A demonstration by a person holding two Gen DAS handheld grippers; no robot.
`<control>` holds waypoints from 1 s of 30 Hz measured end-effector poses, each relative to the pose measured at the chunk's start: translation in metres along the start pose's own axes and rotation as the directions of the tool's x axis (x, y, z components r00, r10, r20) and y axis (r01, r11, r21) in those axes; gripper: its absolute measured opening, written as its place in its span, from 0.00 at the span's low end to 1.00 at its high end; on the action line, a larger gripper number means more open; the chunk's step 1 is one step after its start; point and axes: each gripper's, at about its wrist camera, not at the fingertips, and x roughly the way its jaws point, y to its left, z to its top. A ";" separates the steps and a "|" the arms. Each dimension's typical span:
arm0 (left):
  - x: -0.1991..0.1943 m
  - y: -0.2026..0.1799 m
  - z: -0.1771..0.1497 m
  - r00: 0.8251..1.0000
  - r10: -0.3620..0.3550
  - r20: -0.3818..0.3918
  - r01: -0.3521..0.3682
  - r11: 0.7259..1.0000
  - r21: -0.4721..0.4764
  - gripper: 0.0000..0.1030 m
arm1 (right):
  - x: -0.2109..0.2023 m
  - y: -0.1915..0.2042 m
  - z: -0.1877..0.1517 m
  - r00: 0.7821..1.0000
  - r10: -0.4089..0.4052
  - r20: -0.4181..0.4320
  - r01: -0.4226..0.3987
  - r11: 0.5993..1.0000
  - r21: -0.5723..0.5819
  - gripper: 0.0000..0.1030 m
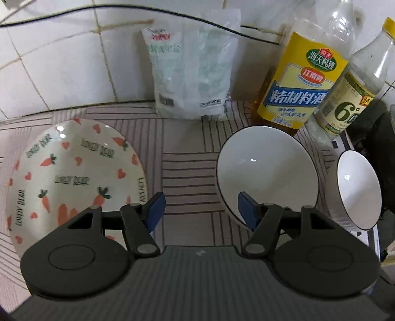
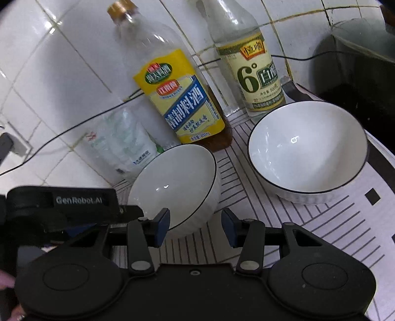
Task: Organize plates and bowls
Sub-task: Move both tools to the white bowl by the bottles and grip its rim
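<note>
A cream plate with a carrot-and-heart print (image 1: 74, 177) lies at the left on a striped mat. To its right stand two white bowls with black rims, the nearer bowl (image 1: 266, 172) (image 2: 177, 182) and a farther bowl (image 1: 358, 187) (image 2: 308, 148). My left gripper (image 1: 201, 210) hovers open over the bare mat between plate and nearer bowl, with nothing between its fingers. In the view, its right finger overlaps that bowl's near rim. My right gripper (image 2: 196, 227) is open at the nearer bowl's near edge. Its left finger overlaps the rim, and mat shows between the bowl's wall and its right finger.
Against the tiled wall stand a white bag (image 1: 192, 74), a yellow-labelled bottle (image 1: 301, 81) (image 2: 182, 106) and a clear vinegar bottle (image 1: 350, 98) (image 2: 251, 74). A black cable (image 1: 172, 12) runs along the wall. A dark appliance (image 2: 358, 61) stands at the far right.
</note>
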 end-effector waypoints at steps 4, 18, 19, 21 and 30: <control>0.006 -0.003 0.000 1.000 -0.028 0.004 0.028 1.000 -0.002 0.60 | 0.009 -0.002 0.002 0.999 -0.041 0.002 0.041 0.999 0.035 0.36; 0.010 -0.013 -0.012 0.997 -0.060 -0.054 0.059 0.998 -0.018 0.17 | 0.013 -0.013 0.003 0.997 -0.064 -0.046 0.067 0.994 0.081 0.12; 0.008 -0.013 -0.014 0.997 -0.058 -0.060 0.057 0.998 -0.022 0.17 | 0.012 -0.011 0.003 0.997 -0.065 -0.051 0.068 0.995 0.075 0.12; 0.005 -0.014 -0.018 0.996 -0.051 -0.075 0.049 0.998 -0.027 0.16 | 0.009 -0.010 0.004 0.996 -0.067 -0.062 0.071 0.995 0.066 0.12; -0.034 -0.013 -0.041 0.997 -0.026 -0.066 0.023 0.999 -0.048 0.17 | -0.021 -0.009 0.006 0.995 -0.008 -0.095 0.011 0.999 0.031 0.13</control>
